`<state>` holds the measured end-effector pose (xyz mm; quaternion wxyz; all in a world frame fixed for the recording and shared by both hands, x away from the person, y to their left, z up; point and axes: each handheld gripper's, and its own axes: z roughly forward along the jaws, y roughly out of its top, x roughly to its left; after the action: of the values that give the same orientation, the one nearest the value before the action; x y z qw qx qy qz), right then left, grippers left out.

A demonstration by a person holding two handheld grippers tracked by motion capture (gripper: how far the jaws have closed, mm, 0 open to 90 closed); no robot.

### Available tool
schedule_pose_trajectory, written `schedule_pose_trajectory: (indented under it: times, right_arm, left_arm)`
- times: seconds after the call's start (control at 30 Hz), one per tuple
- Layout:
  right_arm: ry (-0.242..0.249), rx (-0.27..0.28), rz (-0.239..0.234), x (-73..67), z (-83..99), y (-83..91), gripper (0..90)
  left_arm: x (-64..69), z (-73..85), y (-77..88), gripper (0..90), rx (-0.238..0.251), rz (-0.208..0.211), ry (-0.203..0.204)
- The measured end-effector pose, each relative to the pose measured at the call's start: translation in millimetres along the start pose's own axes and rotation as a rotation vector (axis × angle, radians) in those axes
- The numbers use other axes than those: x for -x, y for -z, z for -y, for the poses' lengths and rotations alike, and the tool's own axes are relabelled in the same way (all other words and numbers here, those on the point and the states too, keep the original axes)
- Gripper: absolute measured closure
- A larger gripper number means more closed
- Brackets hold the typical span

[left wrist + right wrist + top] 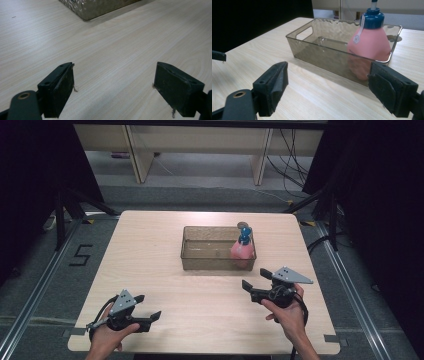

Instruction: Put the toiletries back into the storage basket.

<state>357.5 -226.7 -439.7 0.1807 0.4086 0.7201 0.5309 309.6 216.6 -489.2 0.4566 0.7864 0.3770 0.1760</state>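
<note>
The pink bottle (242,249) with its blue cap stands upright in the right end of the clear tray (200,261), mid-table, against the near wall. Your right gripper (254,280) sits just in front of that corner, jaws spread wide, holding nothing, aimed at the tray. Your left gripper (148,309) hangs low over the wooden table (150,250) near its front-left edge, jaws also wide apart, empty, well apart from the tray.

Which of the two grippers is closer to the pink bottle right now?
The right gripper. It sits just in front of the tray holding the pink bottle; the left gripper is farther back, near the table edge.
</note>
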Motion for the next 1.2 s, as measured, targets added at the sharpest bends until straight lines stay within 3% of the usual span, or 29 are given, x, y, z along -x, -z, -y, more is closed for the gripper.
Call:
schedule_pose_trajectory:
  times: [0.03,0.1,0.13,0.2,0.23,0.3,0.33,0.4,0.43,0.57,0.6,0.77,0.8,0.83,0.9,1.1,1.17,1.2]
  right_arm:
    - [0.017,0.011,0.004,1.2,0.6,-1.1,17.8]
    - [-0.007,-0.001,0.001,-0.8,1.5,1.3,17.7]
    - [0.014,0.002,-0.001,0.6,1.7,1.5,17.7]
    - [-0.015,0.002,-0.002,-2.0,3.3,2.5,17.6]
    - [0.028,0.008,0.005,0.7,3.6,3.1,17.6]
    - [-0.011,-0.001,-0.004,-2.3,5.2,4.0,17.2]
    - [0.014,0.006,-0.007,-0.5,5.7,3.7,17.0]
    - [-0.004,-0.005,-0.010,-2.0,6.9,5.2,16.7]
    - [0.018,0.005,-0.006,-0.6,8.0,5.0,16.5]
    - [0.022,0.003,-0.007,-0.3,9.9,6.9,16.3]
    - [0.003,0.009,-0.009,-1.7,10.7,6.8,16.3]
    - [0.009,0.002,-0.003,-1.5,13.5,8.1,16.3]
    - [-0.029,-0.006,-0.013,-4.7,14.2,8.9,16.3]
    - [0.011,0.004,0.001,-2.3,14.5,9.3,16.3]
    - [0.009,-0.005,-0.010,-2.5,14.7,11.3,16.3]
    - [-0.036,-0.015,-0.014,-5.4,18.8,13.5,16.3]
    - [-0.010,-0.002,-0.022,-3.1,19.9,14.3,16.3]
    - [-0.053,-0.007,-0.027,-6.0,21.0,14.5,16.3]
  left_arm:
    - [0.1,0.1,0.0,15.8,0.000,0.000,0.001]
    - [0.2,0.1,0.0,15.9,-0.001,0.000,0.000]
    - [0.2,0.1,0.0,15.8,-0.001,0.000,0.000]
    - [0.2,0.2,-0.1,15.9,-0.001,0.000,0.001]
    - [0.3,0.3,-0.1,15.8,-0.002,-0.001,0.004]
    - [0.2,0.1,0.0,15.9,-0.002,0.000,-0.001]
    - [0.3,0.1,0.0,15.9,-0.002,-0.001,0.000]
    - [0.7,0.3,0.0,15.8,-0.002,-0.002,0.006]
    - [0.6,0.3,0.0,15.9,-0.003,-0.002,0.005]
    - [0.4,0.5,-0.5,15.9,0.000,0.003,0.007]
    - [0.4,0.5,-0.6,15.9,-0.001,0.002,0.007]
    - [0.8,0.5,-0.7,15.8,-0.004,0.003,0.006]
    - [0.8,0.5,-0.8,15.8,-0.004,0.003,0.007]
    - [0.8,0.5,-0.8,15.8,-0.004,0.003,0.007]
    - [0.8,0.6,-0.8,15.8,-0.003,0.003,0.008]
    - [1.8,0.5,-1.7,15.9,0.004,0.006,0.017]
    - [1.6,0.5,-1.5,15.8,0.000,0.005,0.013]
    - [1.9,0.6,-1.8,15.9,0.004,0.006,0.017]
